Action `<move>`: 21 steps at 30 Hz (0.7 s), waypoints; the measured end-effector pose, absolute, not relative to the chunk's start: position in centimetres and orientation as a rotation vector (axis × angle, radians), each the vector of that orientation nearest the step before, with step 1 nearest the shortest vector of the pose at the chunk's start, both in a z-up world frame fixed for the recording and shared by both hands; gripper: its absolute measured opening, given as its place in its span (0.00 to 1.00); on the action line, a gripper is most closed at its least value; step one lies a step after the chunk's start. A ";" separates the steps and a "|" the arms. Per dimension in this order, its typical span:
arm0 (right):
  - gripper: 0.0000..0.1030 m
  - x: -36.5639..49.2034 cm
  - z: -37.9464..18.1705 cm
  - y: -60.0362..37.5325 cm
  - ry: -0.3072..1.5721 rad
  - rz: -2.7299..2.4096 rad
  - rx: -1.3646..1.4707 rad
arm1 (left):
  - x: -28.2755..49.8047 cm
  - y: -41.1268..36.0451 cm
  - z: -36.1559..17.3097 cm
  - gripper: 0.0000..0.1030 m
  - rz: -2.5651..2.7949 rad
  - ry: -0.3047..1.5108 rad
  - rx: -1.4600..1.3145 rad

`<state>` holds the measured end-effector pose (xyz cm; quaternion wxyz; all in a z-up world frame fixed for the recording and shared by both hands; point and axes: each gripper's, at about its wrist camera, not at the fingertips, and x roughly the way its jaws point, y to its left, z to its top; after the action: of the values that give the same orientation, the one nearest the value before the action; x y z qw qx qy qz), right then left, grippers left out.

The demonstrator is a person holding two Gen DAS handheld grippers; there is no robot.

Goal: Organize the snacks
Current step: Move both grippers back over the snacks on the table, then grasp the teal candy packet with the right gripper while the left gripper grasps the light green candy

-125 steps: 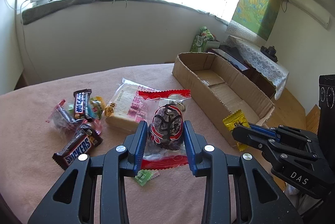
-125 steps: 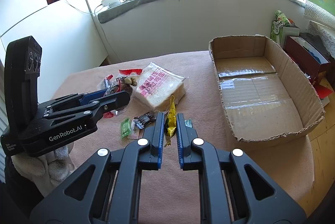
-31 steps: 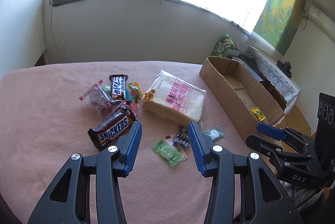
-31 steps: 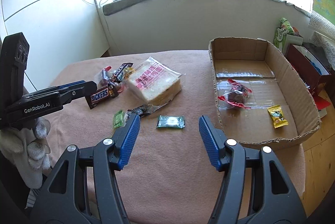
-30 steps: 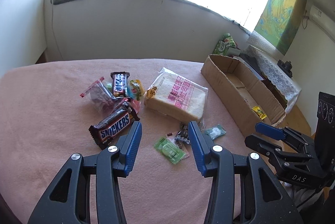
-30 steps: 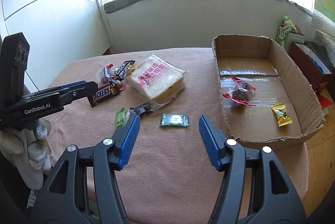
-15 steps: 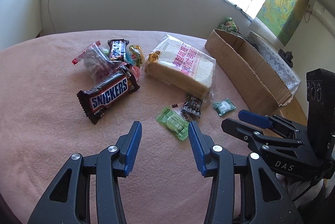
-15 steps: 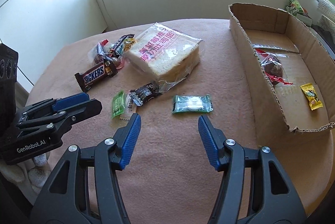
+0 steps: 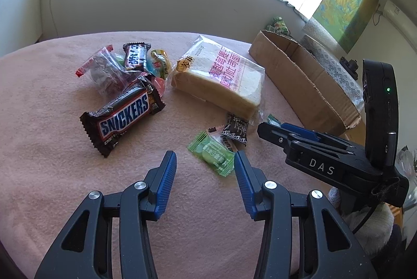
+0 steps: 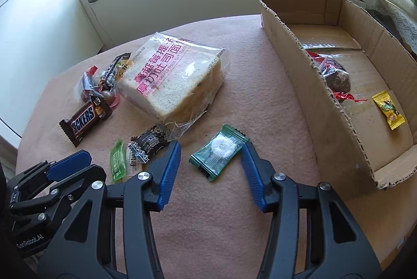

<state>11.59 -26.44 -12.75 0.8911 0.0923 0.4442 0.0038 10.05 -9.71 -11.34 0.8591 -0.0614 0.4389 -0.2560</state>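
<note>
The cardboard box (image 10: 325, 86) lies open on the pink-covered desk (image 10: 260, 75), holding a clear red-edged bag with a dark round snack (image 10: 336, 75) and, nearer its ragged end, a yellow candy (image 10: 388, 109). Just outside its long wall lies a dark green sachet (image 10: 219, 152), flat and slantwise. Farther from the box rests the wrapped toast loaf (image 10: 172, 75); beyond it a Snickers bar (image 9: 122, 117), a clear bag of dark sweets (image 9: 104, 70) and a smaller bar (image 9: 135, 57) overlap in a heap. Near the loaf's corner lie a black candy (image 9: 235, 129) and a light green sachet (image 9: 213, 152).
</note>
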 end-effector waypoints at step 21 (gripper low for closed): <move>0.25 11.7 -13.1 -26.0 0.920 -0.002 0.093 | 11.5 -13.8 -11.9 0.43 -0.519 0.936 0.034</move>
<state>11.73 -26.03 -13.06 0.8951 0.0448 0.4437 -0.0008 11.49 -13.83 -11.94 0.8601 0.0163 0.4459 -0.2474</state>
